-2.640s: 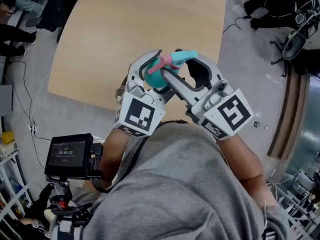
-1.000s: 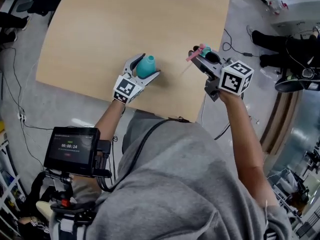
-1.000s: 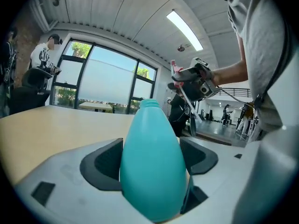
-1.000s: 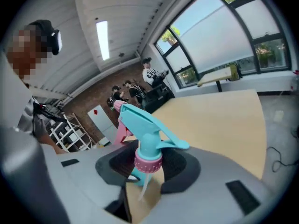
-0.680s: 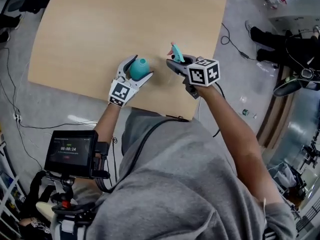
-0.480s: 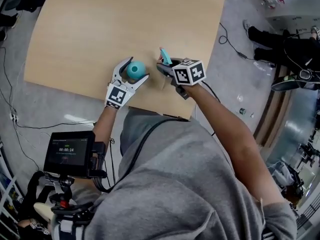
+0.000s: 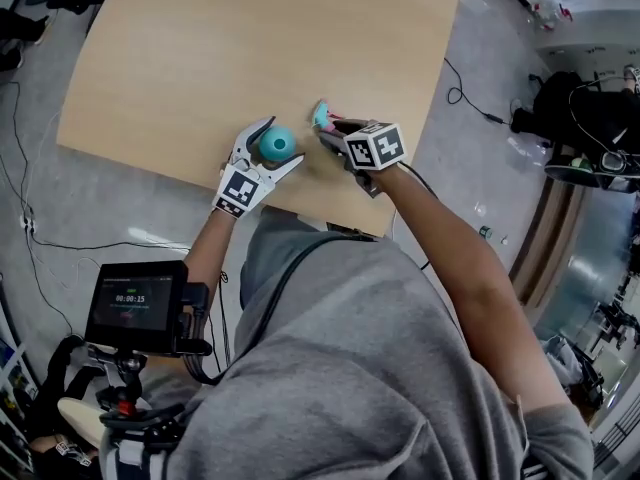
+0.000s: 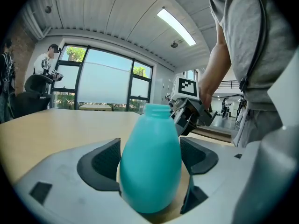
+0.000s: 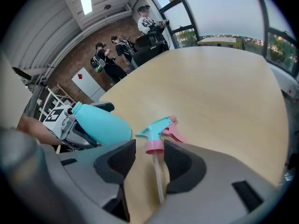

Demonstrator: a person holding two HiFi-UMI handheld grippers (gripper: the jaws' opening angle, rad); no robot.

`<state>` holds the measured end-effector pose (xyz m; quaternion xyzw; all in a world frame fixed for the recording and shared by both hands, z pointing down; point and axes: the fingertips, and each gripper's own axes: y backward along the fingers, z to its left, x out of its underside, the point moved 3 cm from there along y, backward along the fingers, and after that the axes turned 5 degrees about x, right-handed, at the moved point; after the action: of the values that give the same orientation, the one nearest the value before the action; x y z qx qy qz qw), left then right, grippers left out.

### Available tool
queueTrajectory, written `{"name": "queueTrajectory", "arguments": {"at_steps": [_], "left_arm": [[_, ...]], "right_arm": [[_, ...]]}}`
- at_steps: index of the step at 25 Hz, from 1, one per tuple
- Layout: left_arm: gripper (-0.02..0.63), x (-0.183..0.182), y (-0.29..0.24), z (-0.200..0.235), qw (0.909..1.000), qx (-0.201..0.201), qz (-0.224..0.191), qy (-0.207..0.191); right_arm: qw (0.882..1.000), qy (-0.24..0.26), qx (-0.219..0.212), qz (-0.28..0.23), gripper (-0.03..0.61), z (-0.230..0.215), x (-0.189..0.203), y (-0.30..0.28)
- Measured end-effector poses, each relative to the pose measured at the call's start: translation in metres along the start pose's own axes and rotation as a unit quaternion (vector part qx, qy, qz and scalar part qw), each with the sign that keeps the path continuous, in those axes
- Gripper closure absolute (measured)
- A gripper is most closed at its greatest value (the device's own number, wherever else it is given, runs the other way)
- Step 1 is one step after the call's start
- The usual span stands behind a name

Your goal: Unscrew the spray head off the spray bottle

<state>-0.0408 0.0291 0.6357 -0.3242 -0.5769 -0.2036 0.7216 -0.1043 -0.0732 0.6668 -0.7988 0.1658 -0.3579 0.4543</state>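
- Near the front edge of the desk (image 7: 250, 38), both of the person's bare forearms reach forward from the grey-sleeved body, the left short and close in, the right stretched longer and angled inward.
- The left claw (image 7: 280, 140) sits low over the desk, with its marker cube facing up toward the head.
- Its jaws are clamped on the sides of the bottle (image 7: 277, 144), which stands upright on the desk.
- The right claw (image 7: 333, 131) is just to the right of the left one, apart from it, with its tips pointing away from the person.
- Its jaws are opening, and the spray head (image 7: 321, 117) lies between them with a gap on each side, so the pads are not pressing on it.
- The bottle is teal and egg-shaped, wide at the base and narrowing to a short neck that is open, with nothing screwed onto it.
- The spray head is off the bottle and down at the desk surface, just beside the bottle but not touching it.
- It has a teal nozzle, a pink collar and a pink trigger.
- A thin pale tube runs back from the collar between the jaws.
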Motion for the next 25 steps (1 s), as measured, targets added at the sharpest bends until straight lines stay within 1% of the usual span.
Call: {"name": "queueTrajectory", "arguments": {"at_steps": [2, 4, 6, 9, 10, 11, 12, 14, 15, 16, 17, 20, 23, 25], "left_arm": [[0.239, 0.001, 0.008, 0.000, 1.0000, 0.006, 0.001, -0.004], [0.239, 0.002, 0.022, -0.008, 0.9999, 0.006, 0.000, -0.010], [0.239, -0.006, 0.036, -0.022, 0.9998, -0.002, -0.005, -0.019], [0.241, -0.039, 0.063, -0.033, 0.9985, -0.026, -0.027, -0.040], [0.244, -0.056, 0.074, -0.034, 0.9976, -0.034, -0.041, -0.043], [0.266, -0.074, 0.086, -0.036, 0.9962, -0.043, -0.061, -0.045], [0.327, -0.094, 0.098, -0.039, 0.9942, -0.051, -0.084, -0.045], [0.536, -0.132, 0.118, -0.047, 0.9900, -0.062, -0.121, -0.039], [0.593, -0.150, 0.128, -0.050, 0.9886, -0.065, -0.130, -0.040], [0.609, -0.167, 0.136, -0.053, 0.9877, -0.069, -0.133, -0.045], [0.609, -0.183, 0.144, -0.056, 0.9869, -0.076, -0.132, -0.052], [0.610, -0.235, 0.166, -0.067, 0.9824, -0.104, -0.146, -0.052], [0.611, -0.284, 0.194, -0.085, 0.9733, -0.123, -0.183, -0.064], [0.611, -0.309, 0.211, -0.104, 0.9669, -0.137, -0.201, -0.077]], "right_arm": [[1.000, 0.003, 0.002, -0.004, 0.402, 0.002, 0.002, -0.004], [1.000, -0.005, 0.008, -0.025, 0.399, 0.009, 0.007, 0.001], [0.998, -0.022, 0.015, -0.066, 0.399, 0.012, 0.011, 0.020], [0.987, -0.048, 0.019, -0.151, 0.402, 0.019, -0.004, 0.065], [0.983, -0.051, 0.019, -0.177, 0.421, 0.025, -0.012, 0.083], [0.978, -0.050, 0.018, -0.203, 0.495, 0.031, -0.020, 0.103], [0.972, -0.046, 0.018, -0.230, 0.562, 0.038, -0.026, 0.125], [0.957, -0.040, 0.010, -0.287, 0.572, 0.052, -0.038, 0.167], [0.948, -0.033, 0.004, -0.316, 0.574, 0.060, -0.044, 0.187], [0.939, -0.022, -0.001, -0.344, 0.574, 0.070, -0.051, 0.208], [0.929, -0.004, -0.005, -0.369, 0.574, 0.080, -0.056, 0.228], [0.903, 0.066, -0.011, -0.424, 0.573, 0.117, -0.064, 0.289], [0.879, 0.129, -0.013, -0.458, 0.572, 0.153, -0.061, 0.342], [0.865, 0.166, -0.003, -0.473, 0.574, 0.175, -0.052, 0.373]]}}
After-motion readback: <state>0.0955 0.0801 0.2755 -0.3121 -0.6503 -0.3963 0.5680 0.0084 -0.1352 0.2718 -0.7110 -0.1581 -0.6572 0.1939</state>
